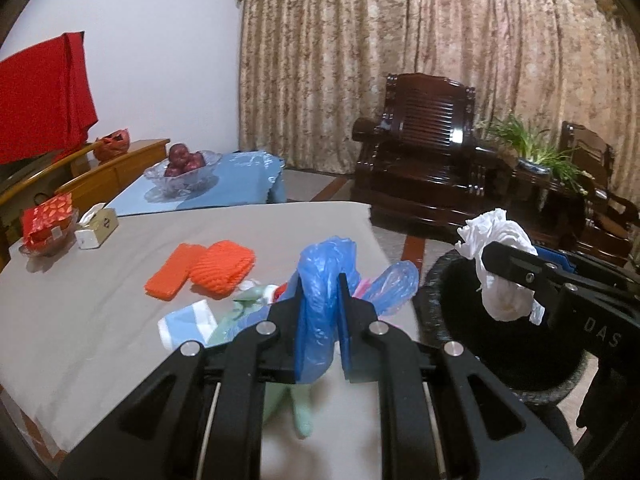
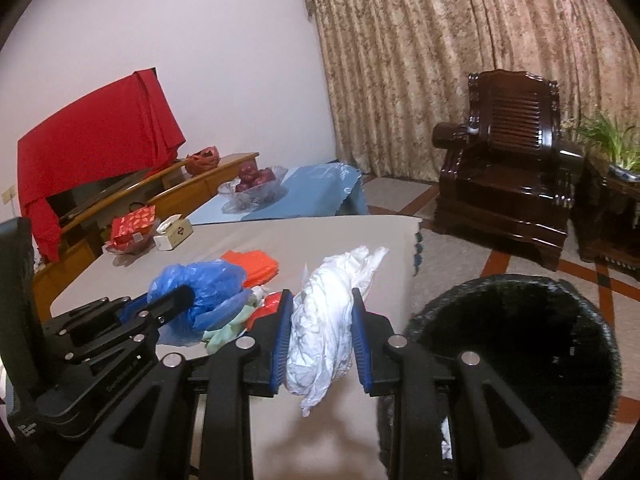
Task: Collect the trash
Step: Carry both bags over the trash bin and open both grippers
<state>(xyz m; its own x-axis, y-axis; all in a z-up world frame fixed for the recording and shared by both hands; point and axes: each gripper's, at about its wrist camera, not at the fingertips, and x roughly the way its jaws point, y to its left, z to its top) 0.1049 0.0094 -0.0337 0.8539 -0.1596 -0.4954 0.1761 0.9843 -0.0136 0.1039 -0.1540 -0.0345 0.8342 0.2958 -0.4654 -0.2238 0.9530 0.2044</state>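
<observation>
A crumpled blue plastic bag [image 1: 320, 280] is pinched between the blue pads of the left claw [image 1: 320, 292], whose jaws are nearly closed on it; the bag is lifted clear of the tabletop [image 1: 80, 300], with its loose ends bulging above and to the right of the fingers. Just beside it, the right claw [image 2: 322, 336] holds a wad of white crumpled paper or thin plastic [image 2: 324, 320], its jaws partly closed and pressing on both sides of the wad, which hangs below the pads. In the left wrist view this white wad is above the rim of the black trash bin [image 2: 520, 344] that stands on the floor just off the tabletop's right edge. More trash lies on the grey tabletop under and behind the claws: two orange foam nets [image 1: 204, 270], a pale green piece [image 1: 228, 328], a light blue and white wrapper [image 1: 186, 320] and a red scrap [image 2: 266, 308]. Farther back on the left are a tissue box [image 1: 96, 228] and a red patterned packet [image 1: 46, 216] in a glass dish. Beyond them a glass bowl of red apples [image 1: 184, 166] rests on a blue cloth, with a dark wooden armchair [image 2: 508, 172] and a patterned curtain [image 1: 400, 40] behind.
</observation>
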